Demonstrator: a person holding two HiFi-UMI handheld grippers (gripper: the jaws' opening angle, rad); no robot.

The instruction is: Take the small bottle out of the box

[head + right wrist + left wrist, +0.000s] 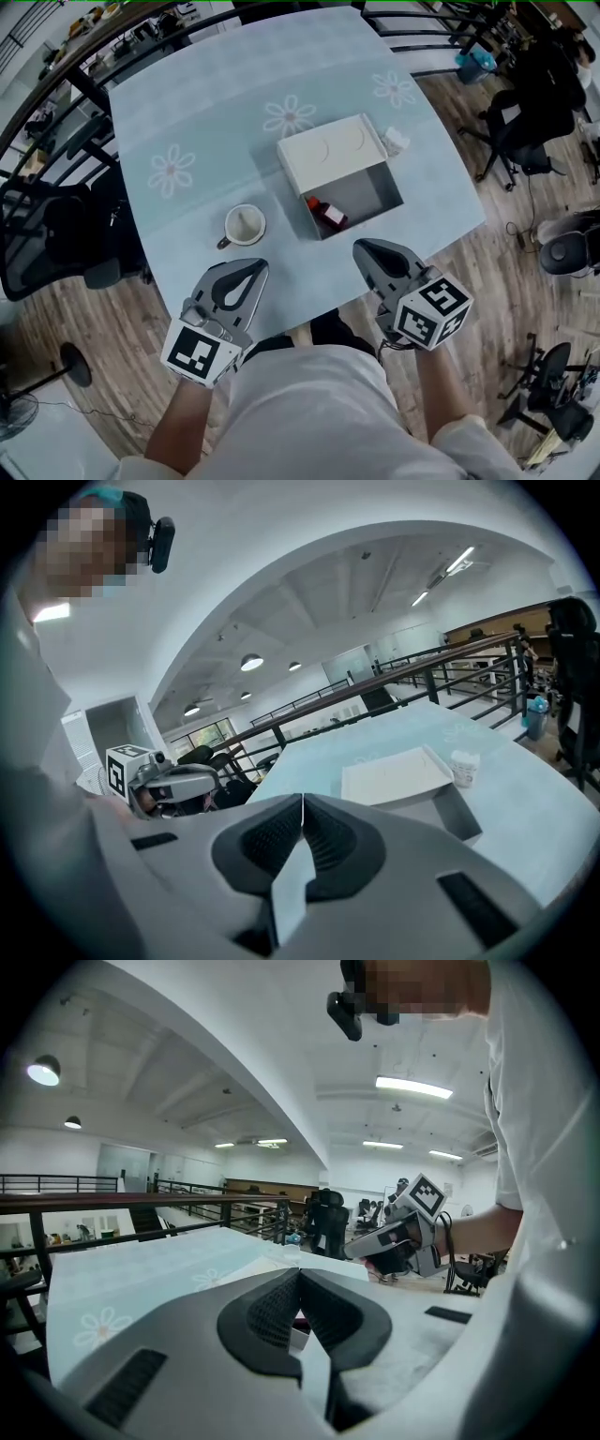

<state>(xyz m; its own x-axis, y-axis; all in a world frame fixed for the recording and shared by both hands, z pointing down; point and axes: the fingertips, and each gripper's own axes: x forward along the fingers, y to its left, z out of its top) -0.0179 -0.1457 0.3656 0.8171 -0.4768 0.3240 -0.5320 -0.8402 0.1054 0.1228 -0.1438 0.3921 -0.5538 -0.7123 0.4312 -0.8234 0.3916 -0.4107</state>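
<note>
our left gripper (253,269) hangs at the table (178,108) near edge, jaws pressed together, empty. mug (245,225) just beyond it. we see the small bottle (327,214) lying inside the open box (328,155), near-left corner. our right gripper (362,247) is pressed together too, empty, near the box.

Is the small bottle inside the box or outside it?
Inside: the small bottle lies on the grey floor of the open box, red cap visible.

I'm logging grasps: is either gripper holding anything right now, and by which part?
Nothing is held. The left gripper and right gripper are shut and empty; the bottle lies in the box, untouched.
</note>
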